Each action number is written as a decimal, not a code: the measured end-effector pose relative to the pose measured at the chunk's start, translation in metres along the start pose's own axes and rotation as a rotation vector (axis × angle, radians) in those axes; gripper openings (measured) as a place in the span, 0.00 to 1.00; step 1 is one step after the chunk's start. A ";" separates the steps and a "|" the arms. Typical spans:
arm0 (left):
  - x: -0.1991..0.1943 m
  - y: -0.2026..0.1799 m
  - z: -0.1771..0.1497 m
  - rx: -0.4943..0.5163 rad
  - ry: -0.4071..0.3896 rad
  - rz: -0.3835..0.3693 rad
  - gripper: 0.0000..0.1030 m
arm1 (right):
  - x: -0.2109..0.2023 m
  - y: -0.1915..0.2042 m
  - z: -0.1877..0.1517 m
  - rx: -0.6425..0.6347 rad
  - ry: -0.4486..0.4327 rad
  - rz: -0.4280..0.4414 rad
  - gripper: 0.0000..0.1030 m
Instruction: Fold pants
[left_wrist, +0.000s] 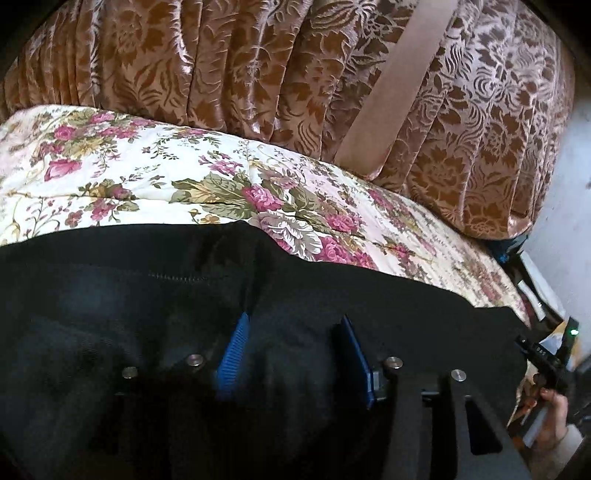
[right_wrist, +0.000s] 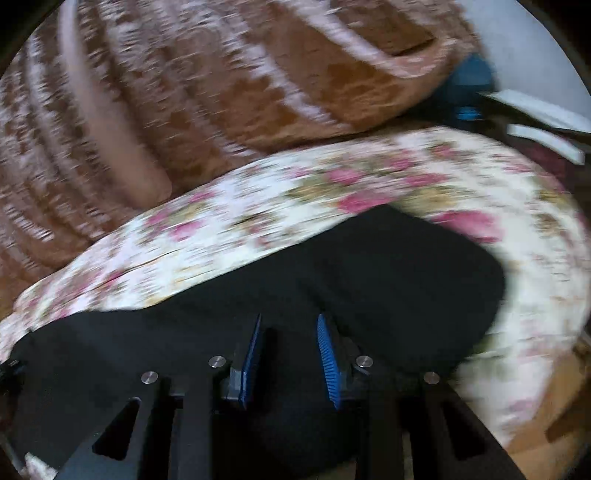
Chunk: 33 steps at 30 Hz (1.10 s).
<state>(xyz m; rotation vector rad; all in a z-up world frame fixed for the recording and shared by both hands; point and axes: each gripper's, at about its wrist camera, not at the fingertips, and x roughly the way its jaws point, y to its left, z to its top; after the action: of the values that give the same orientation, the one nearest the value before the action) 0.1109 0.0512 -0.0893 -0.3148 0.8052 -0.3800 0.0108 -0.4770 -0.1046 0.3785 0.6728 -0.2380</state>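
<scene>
Your left gripper (left_wrist: 291, 354) has its two blue ribbed pads spread apart, with black cloth lying between and under them; you are not pinching anything with it, as far as the left wrist view shows. Your right gripper (right_wrist: 290, 360) is the same: its blue pads (right_wrist: 327, 360) stand apart, with a gap between them, and the dark cloth lies below the fingers without being pinched.

You have the black fabric pants (left_wrist: 147, 314) lying flat on the cream bedspread with pink roses and green leaves (left_wrist: 184, 177). In the left wrist view the pants fill the whole lower part, and a line of stitching (left_wrist: 177, 277) runs across them above the fingers. In the right wrist view, which is blurred, a rounded edge of the pants (right_wrist: 424, 266) ends on the bedspread (right_wrist: 295, 206) ahead and to the right of your right gripper.

Behind the bedspread you see a brown and pink velvet cover with a leaf pattern (left_wrist: 258, 66), falling in folds, with a plain pink band (left_wrist: 391, 96) crossing it. At the right edge of the left wrist view your right hand (left_wrist: 554, 417) holds a black handle, near a small green light (left_wrist: 573, 332).
</scene>
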 end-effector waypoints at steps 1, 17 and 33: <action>0.000 0.001 0.000 -0.007 -0.002 -0.007 0.51 | -0.006 -0.012 0.004 0.045 -0.015 -0.020 0.30; -0.001 0.002 0.000 -0.019 -0.010 -0.038 0.58 | -0.028 -0.123 -0.012 0.595 0.010 0.153 0.57; -0.021 0.007 0.008 -0.064 -0.070 0.048 0.79 | -0.006 -0.119 0.003 0.675 -0.034 0.198 0.24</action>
<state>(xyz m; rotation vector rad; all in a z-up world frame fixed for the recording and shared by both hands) 0.1052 0.0680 -0.0739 -0.3662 0.7555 -0.2971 -0.0319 -0.5855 -0.1293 1.0795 0.5025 -0.2785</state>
